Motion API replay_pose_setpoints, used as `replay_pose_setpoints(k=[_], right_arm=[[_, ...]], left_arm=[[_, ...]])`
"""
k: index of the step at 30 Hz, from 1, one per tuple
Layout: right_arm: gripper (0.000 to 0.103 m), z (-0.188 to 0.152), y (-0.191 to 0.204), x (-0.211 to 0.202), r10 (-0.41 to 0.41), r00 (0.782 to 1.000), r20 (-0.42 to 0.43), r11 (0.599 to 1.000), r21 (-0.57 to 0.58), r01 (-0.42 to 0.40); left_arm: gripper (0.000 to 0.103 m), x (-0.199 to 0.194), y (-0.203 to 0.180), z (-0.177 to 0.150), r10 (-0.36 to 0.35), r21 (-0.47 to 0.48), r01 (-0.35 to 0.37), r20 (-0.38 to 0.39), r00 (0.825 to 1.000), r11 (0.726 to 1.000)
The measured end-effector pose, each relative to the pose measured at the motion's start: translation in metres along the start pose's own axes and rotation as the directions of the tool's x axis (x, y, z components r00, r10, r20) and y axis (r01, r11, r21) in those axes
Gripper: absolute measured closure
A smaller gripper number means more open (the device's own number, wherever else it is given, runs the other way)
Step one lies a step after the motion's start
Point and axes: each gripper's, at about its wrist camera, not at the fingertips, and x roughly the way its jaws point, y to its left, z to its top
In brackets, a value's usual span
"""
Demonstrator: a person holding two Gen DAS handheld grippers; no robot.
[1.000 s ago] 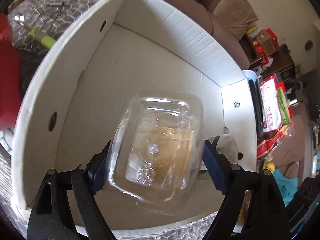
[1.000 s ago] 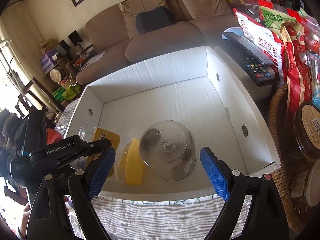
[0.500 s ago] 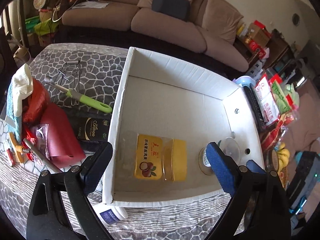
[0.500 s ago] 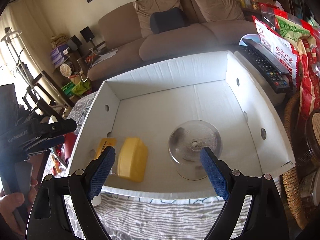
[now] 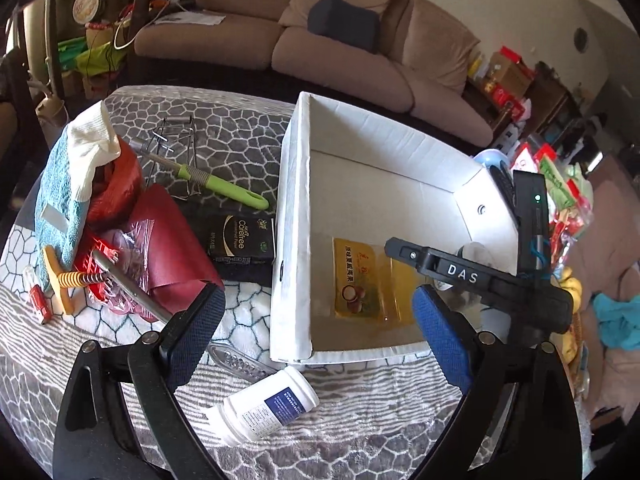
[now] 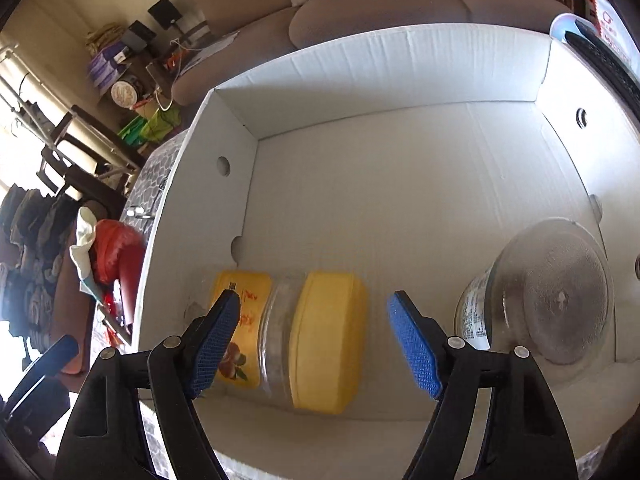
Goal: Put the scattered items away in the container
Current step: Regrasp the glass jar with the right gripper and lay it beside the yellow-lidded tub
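Left gripper (image 5: 318,330) spread wide and holding nothing, poised above the patterned tablecloth (image 5: 360,432) at the near edge of the white cardboard box (image 5: 294,240). White pill bottle (image 5: 266,406) on its side on the cloth just below the fingers, a clear blister strip (image 5: 238,362) beside it. Right gripper (image 6: 314,346) likewise wide open and empty, lowered inside the box (image 6: 400,184) over a clear jar with a yellow lid (image 6: 288,332), the jar lying on its side against the near wall between the blue pads (image 6: 214,344) without visible contact. Clear domed container (image 6: 548,292) resting in the near right corner of the box, apart from the jar. Seen from the left wrist, the same jar (image 5: 360,280) on the box floor, partly hidden by the right gripper's black body (image 5: 480,280). Left of the box on the cloth: black Carefree packet (image 5: 242,240) touching the box wall, dark red pouch (image 5: 168,248), green-handled tool (image 5: 212,180), wire rack (image 5: 176,136), red bag (image 5: 116,184) under a teal towel (image 5: 54,192) and white cloth (image 5: 94,140). Beyond the table, a brown sofa (image 5: 320,52) with a dark cushion (image 5: 344,24).
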Motion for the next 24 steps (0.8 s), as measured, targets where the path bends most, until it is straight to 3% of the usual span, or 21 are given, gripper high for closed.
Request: replay_pose_setpoints(k=[6,10,16,22,24], right_arm=[[0.023,0.020,0.011,0.037,-0.072,0.991,-0.110,0.996,-0.063,0.065],[0.023,0.012,0.012,0.041,-0.014,0.991,-0.133,0.999,-0.051,0.008],[0.024,0.001,0.008,0.030,-0.001,0.986,-0.165,0.996,-0.089,-0.014],[0.023,0.004,-0.001,-0.034,0.080,0.996,-0.032,0.989,-0.121,-0.083],[0.023,0.006,-0.013,-0.057,0.033,0.999,0.033,0.991,-0.129,-0.028]], left_arm=[[0.008,0.005,0.009,0.004,-0.005,-0.010,0.005,0.000,1.000,1.000],[0.008,0.006,0.006,0.005,-0.003,0.015,0.003,-0.004,1.000,1.000],[0.008,0.011,-0.004,0.002,-0.005,0.023,0.005,-0.027,1.000,1.000],[0.008,0.011,-0.028,-0.002,-0.021,0.060,0.023,-0.030,0.999,0.998],[0.008,0.012,-0.036,-0.002,-0.029,0.064,0.031,-0.033,0.999,0.997]])
